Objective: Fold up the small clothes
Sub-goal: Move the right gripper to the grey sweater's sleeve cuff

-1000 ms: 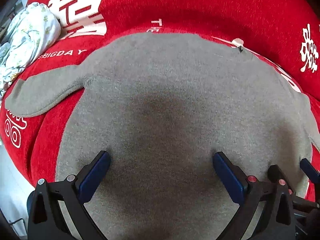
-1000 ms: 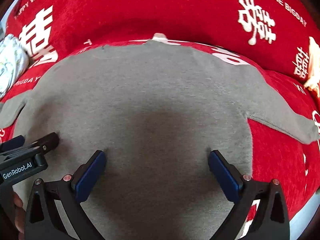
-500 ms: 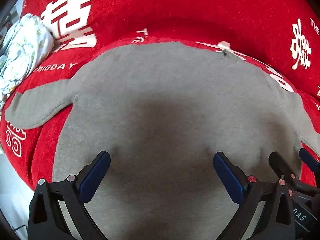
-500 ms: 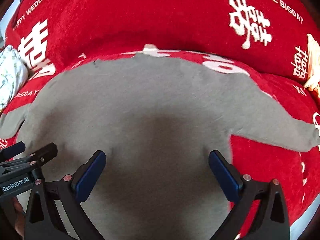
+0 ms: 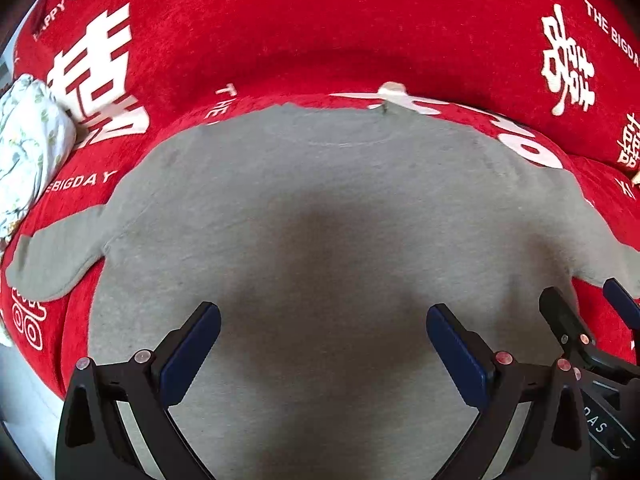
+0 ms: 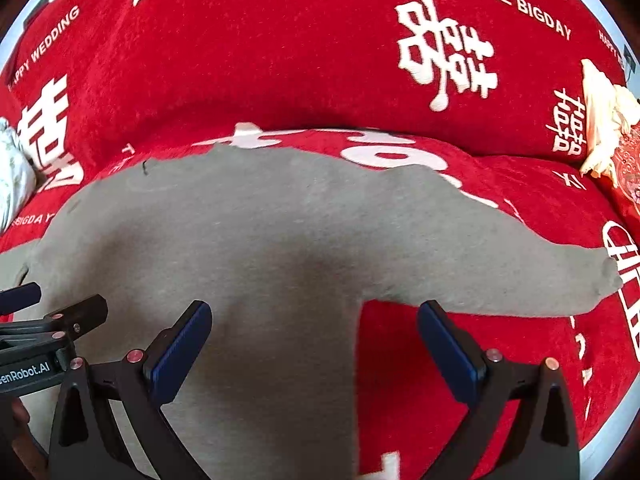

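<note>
Folding had not started yet, I think: the gray shirt (image 5: pixel 320 216) lay spread flat, its back up, on the red cover (image 5: pixel 320 32) with white writing, and no part was turned over. The left gripper (image 5: pixel 323 344) hung over the shirt's middle with its jaws wide apart and nothing in them. The right gripper (image 6: pixel 314 340) hung over the shirt's right side edge, also wide apart and holding nothing. The neck pointed to 12 o'clock and the bottom hem to 6 o'clock, so the long way ran from 12 to 6. One sleeve (image 5: pixel 52 264) stuck out toward 9 o'clock, and the other sleeve (image 6: pixel 520 280) stuck out toward 3 o'clock. The next move, I guess, would be to pinch a sleeve or side edge and bring it over the middle, keeping it smooth. A flowery white cloth (image 5: pixel 28 152) sat at 9 o'clock, well apart.
</note>
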Available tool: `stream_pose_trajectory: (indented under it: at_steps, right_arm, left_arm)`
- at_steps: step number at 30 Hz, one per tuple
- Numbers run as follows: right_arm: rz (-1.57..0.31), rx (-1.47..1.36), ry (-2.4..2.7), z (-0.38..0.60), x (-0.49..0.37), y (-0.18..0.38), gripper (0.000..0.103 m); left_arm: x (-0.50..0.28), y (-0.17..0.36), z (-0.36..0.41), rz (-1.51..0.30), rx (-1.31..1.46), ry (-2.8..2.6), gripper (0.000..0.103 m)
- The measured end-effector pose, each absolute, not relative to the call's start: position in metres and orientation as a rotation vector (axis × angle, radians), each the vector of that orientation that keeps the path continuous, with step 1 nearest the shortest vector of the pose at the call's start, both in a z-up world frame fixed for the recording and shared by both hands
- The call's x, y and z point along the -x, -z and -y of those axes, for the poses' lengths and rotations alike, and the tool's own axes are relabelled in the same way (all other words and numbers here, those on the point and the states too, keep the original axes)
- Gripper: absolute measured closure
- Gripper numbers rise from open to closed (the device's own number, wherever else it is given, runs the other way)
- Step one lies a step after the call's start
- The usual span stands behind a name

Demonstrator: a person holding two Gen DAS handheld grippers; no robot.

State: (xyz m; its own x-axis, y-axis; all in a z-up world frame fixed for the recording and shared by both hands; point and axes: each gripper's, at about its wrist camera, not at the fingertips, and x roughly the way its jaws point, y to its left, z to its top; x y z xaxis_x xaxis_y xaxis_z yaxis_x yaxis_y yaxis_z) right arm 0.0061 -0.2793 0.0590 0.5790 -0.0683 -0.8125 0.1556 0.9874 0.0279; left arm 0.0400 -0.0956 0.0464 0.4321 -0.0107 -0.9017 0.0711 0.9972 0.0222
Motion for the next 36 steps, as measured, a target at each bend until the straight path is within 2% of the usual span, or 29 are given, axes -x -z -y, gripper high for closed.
stream_pose_trajectory:
  at_steps: [36]
  right_arm:
    - [-0.885, -0.219, 0.407, 0.476, 0.029, -0.055, 0.002]
  left_arm:
    - [-0.06, -0.04, 0.273, -1.108, -0.207, 0.228, 0.0]
